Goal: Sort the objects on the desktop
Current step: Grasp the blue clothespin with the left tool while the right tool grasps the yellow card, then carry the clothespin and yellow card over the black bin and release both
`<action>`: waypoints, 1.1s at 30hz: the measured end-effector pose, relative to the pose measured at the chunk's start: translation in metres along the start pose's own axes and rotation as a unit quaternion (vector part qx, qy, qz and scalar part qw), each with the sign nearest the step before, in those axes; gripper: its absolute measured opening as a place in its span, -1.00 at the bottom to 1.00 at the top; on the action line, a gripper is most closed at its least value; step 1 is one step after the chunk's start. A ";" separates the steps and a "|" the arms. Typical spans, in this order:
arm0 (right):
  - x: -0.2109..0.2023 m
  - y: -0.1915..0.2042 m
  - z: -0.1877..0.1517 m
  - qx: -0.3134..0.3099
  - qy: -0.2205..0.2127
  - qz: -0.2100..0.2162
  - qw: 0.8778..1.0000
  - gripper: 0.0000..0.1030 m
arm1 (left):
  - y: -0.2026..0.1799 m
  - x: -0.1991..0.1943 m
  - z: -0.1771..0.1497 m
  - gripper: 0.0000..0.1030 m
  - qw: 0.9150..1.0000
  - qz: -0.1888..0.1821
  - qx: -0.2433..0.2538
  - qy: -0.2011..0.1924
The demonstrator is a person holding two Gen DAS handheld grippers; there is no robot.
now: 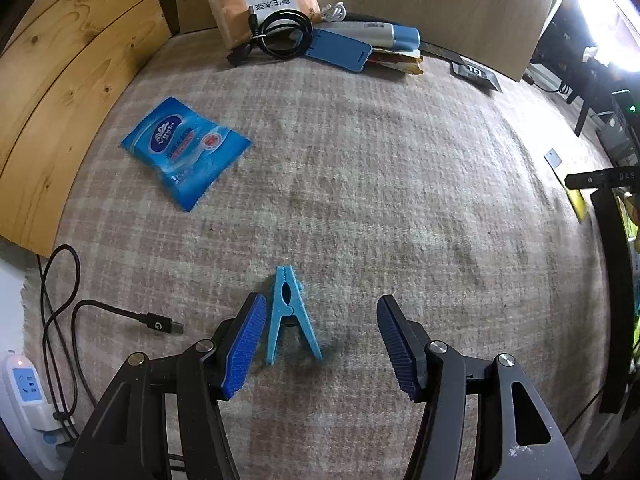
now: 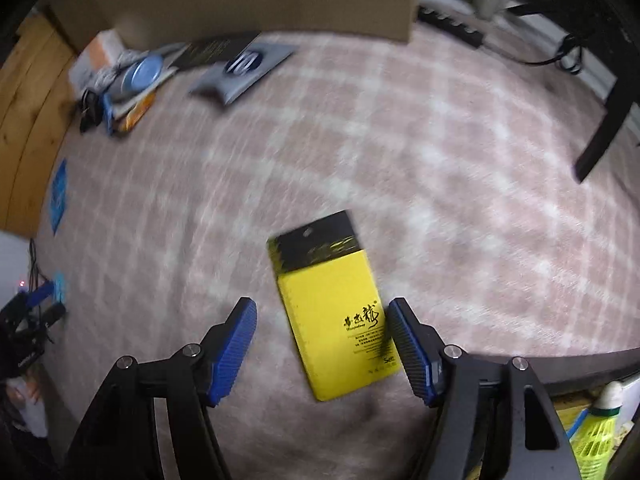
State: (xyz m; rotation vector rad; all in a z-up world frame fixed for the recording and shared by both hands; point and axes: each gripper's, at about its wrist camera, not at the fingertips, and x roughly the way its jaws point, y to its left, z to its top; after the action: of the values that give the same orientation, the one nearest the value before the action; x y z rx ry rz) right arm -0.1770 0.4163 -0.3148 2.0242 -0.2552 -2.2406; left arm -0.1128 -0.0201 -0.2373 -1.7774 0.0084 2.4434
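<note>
With both pairs of jaws parted and empty, the left gripper point(image 1: 320, 344) straddles a light, stiff blue clothespin point(image 1: 291, 316) on the blanket point(image 1: 380, 180) — best pinched across its legs — while the right gripper point(image 2: 322, 350) brackets a flat, probably slippery yellow packet point(image 2: 336, 320).

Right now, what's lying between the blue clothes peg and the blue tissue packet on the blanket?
Nothing: in the left wrist view only bare checked blanket runs from the blue clothes peg up-left to the blue tissue packet.

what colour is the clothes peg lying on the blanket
The clothes peg is light blue, clearest in the left wrist view.
</note>
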 end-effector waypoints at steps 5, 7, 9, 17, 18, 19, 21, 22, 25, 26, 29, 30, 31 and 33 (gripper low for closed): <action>0.001 0.012 -0.001 -0.009 0.005 -0.007 1.000 0.32 | 0.004 0.002 -0.005 0.15 1.000 0.004 0.002 0.006; 0.001 0.018 -0.004 -0.022 0.008 -0.014 1.000 0.32 | 0.004 0.003 -0.006 0.10 1.000 0.004 0.002 0.008; 0.002 0.023 -0.007 -0.035 0.007 -0.044 0.998 0.28 | 0.005 0.004 -0.006 -0.08 1.000 0.007 0.001 0.010; -0.006 0.017 -0.016 -0.035 -0.008 -0.088 0.995 -0.11 | 0.010 0.006 -0.010 -0.47 1.000 0.020 -0.014 0.005; -0.008 0.014 -0.019 -0.032 -0.010 -0.087 0.996 -0.11 | 0.010 0.005 -0.012 -0.47 1.000 0.020 -0.016 0.004; -0.010 0.012 -0.022 -0.026 -0.012 -0.083 0.996 -0.12 | 0.010 0.005 -0.013 -0.47 1.000 0.020 -0.017 0.004; -0.014 0.007 -0.029 -0.017 -0.016 -0.076 0.997 -0.12 | 0.010 0.001 -0.016 -0.47 1.000 0.014 -0.018 0.001; -0.016 0.005 -0.032 -0.013 -0.019 -0.074 0.997 -0.12 | 0.009 -0.004 -0.018 -0.47 1.000 0.015 -0.017 -0.004; -0.028 0.000 -0.046 -0.002 -0.031 -0.061 0.998 -0.12 | 0.007 -0.015 -0.022 -0.47 1.000 0.011 -0.018 -0.013; -0.033 -0.002 -0.052 0.000 -0.036 -0.056 0.998 -0.12 | 0.006 -0.020 -0.022 -0.47 1.000 0.008 -0.018 -0.017; -0.049 -0.007 -0.069 0.004 -0.049 -0.038 0.998 -0.12 | -0.005 -0.036 -0.026 -0.47 1.000 0.002 -0.006 -0.029; -0.057 -0.009 -0.078 0.004 -0.056 -0.033 0.998 -0.12 | -0.012 -0.039 -0.025 -0.47 0.999 0.000 0.000 -0.032; -0.064 -0.013 -0.085 0.005 -0.061 -0.031 0.998 -0.12 | -0.017 -0.042 -0.024 -0.47 0.999 -0.001 0.004 -0.035; -0.082 -0.021 -0.105 0.010 -0.075 -0.024 0.997 -0.12 | -0.031 -0.052 -0.024 -0.47 0.999 -0.010 0.017 -0.043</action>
State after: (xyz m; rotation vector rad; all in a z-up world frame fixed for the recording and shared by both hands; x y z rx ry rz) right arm -0.0633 0.4473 -0.2491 1.8929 -0.2455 -2.4320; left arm -0.0715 0.0037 -0.1938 -1.6502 0.0232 2.4873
